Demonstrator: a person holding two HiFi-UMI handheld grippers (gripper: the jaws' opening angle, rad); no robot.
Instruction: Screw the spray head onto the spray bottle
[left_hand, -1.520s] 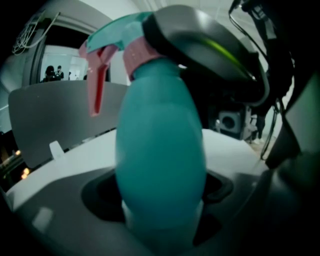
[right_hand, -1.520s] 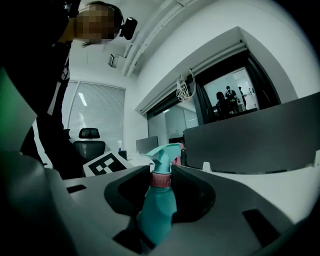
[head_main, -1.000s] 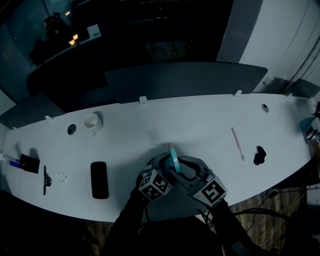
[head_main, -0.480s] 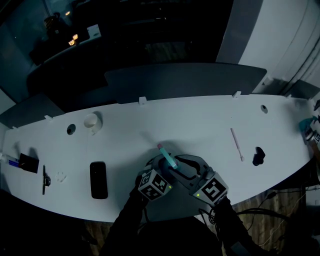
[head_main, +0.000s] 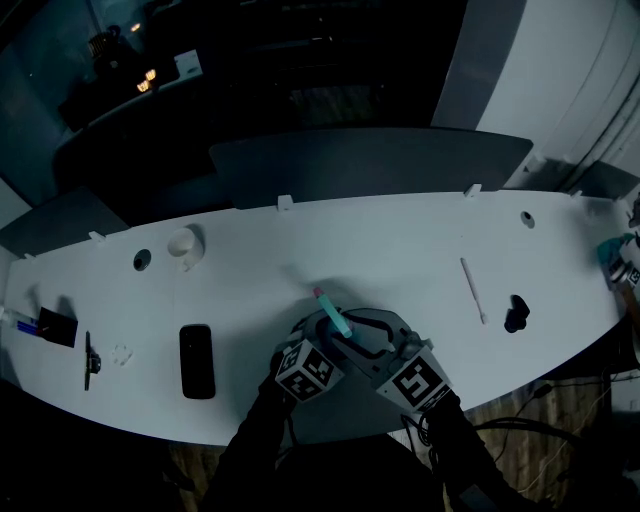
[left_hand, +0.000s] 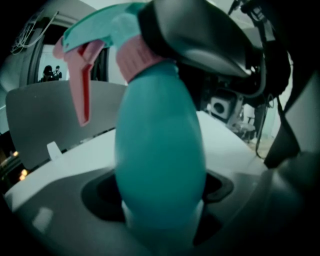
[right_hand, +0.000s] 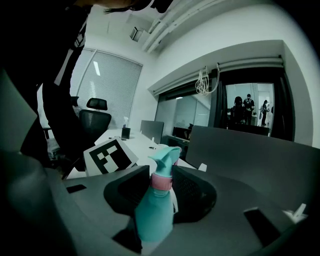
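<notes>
- Head view: near the left end of the white table (head_main: 400, 240) a flat black slab (head_main: 197, 360) is seen lying, well apart from both grippers.
- By the near edge, at mid-table, the left gripper (head_main: 312, 345) is held with its marker cube (head_main: 305, 370) toward the person.
- Just beside it, the teal bottle (head_main: 343, 325) is seen between the two grippers, tilted away from the person, with the spray head (head_main: 322, 298) pointing up and left in the picture.
- The right gripper (head_main: 375, 345) is pressed in from the other side, so that the two grippers meet around the bottle.
- Further right, a thin pink stick (head_main: 473, 288) and a small black thing (head_main: 515, 312) are seen on the table, well apart from the grippers.
- Whether the bottle's base rests on the table cannot be told.
- Left gripper view: the bottle's wide body fills the gap between the jaws, which are spread wide and clenched on it; the body is gripped low, and the pink collar (left_hand: 132, 57) and pink trigger (left_hand: 80, 80) stand above the jaws.
- At the upper right, the collar and spray head are partly covered by the right gripper's dark jaw.
- Right gripper view: the jaws are closed partway on the spray head at the collar, one at each side, with the bottle's body hanging below between them.
</notes>
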